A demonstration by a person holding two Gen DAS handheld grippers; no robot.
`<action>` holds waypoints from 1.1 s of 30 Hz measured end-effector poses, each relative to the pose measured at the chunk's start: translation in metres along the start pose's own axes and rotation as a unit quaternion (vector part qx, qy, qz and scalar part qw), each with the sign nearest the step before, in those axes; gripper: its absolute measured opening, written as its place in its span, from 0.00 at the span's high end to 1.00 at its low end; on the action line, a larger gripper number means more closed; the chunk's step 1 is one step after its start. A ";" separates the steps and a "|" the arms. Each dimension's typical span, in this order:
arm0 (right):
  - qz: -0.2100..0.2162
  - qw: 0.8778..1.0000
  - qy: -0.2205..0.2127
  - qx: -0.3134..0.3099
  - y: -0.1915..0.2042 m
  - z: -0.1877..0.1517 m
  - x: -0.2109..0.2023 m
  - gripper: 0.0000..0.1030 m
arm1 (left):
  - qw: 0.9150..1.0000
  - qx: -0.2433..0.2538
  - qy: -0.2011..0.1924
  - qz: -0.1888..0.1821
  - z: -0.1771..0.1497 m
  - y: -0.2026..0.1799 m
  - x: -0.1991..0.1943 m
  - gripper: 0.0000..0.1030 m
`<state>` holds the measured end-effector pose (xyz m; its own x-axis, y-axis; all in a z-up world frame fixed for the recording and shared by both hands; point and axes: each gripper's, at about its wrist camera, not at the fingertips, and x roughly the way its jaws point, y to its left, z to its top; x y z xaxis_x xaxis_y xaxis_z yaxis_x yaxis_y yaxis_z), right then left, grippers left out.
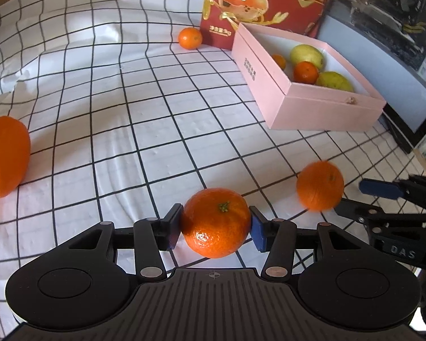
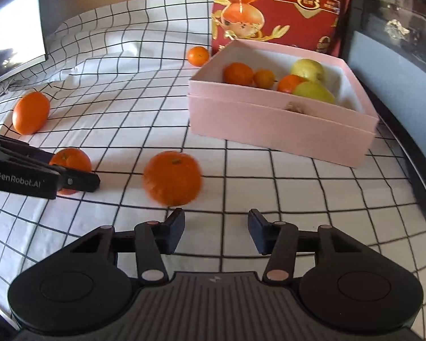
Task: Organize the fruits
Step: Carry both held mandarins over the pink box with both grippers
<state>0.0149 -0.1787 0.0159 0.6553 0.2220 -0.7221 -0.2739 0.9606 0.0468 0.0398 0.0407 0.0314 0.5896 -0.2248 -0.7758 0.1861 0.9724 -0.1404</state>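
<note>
Your left gripper [image 1: 215, 224] is clenched on a mandarin [image 1: 216, 221], pads bearing on its two sides at the widest part, stem up; whether the fruit is lifted off the checked cloth [image 1: 127, 113] cannot be told. Your right gripper [image 2: 215, 228] stands released, nothing between its fingers. Just ahead of it, at 11 o'clock in the right wrist view, a second orange [image 2: 171, 177] shows blurred, which suggests it is rolling. The pink box [image 1: 312, 108] sits at 2 o'clock from the left gripper, already holding oranges and two yellow-green fruits [image 1: 306, 55]. Risks, as judged: the grip on the held mandarin is across a round, smooth skin, so a quick swing toward the box could let it slip out; squeezing harder could bruise it. The blurred orange lies near the table edge at 3 o'clock in the left wrist view and may run off if chased with open fingers. The two grippers are near each other; crossing paths toward the box invites a knock. Two more oranges remain: one [image 1: 5, 156] at 9 o'clock, one [image 1: 190, 38] at 12 o'clock beside the red carton [image 1: 241, 14].
</note>
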 end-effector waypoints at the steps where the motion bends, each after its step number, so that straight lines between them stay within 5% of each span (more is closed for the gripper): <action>1: -0.002 1.000 -0.003 0.002 -0.001 -0.001 -0.003 0.51 | 1.000 -0.006 -0.001 -0.001 0.000 0.001 0.000 0.47; 11: 0.013 1.000 -0.019 -0.016 0.016 0.004 -0.009 0.23 | 1.000 -0.009 -0.002 0.006 0.001 0.000 0.000 0.47; 17: 0.017 0.999 -0.018 -0.048 0.035 0.007 0.003 0.22 | 1.000 -0.013 -0.002 0.002 0.001 0.001 -0.001 0.47; 20: 0.018 0.999 -0.019 -0.046 0.037 0.013 0.011 0.26 | 1.000 -0.020 -0.002 -0.003 0.001 0.003 -0.001 0.47; 24: 0.031 0.999 -0.002 -0.033 0.036 0.022 0.022 0.49 | 1.000 -0.023 -0.004 -0.003 0.001 0.003 -0.001 0.47; 33: 0.038 0.999 0.019 0.010 0.019 0.017 0.012 0.53 | 1.000 -0.007 -0.015 0.016 -0.003 -0.004 -0.002 0.48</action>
<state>0.0295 -0.1553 0.0199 0.6057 0.2877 -0.7418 -0.3070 0.9447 0.1158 0.0356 0.0373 0.0323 0.6191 -0.1959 -0.7605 0.1567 0.9797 -0.1247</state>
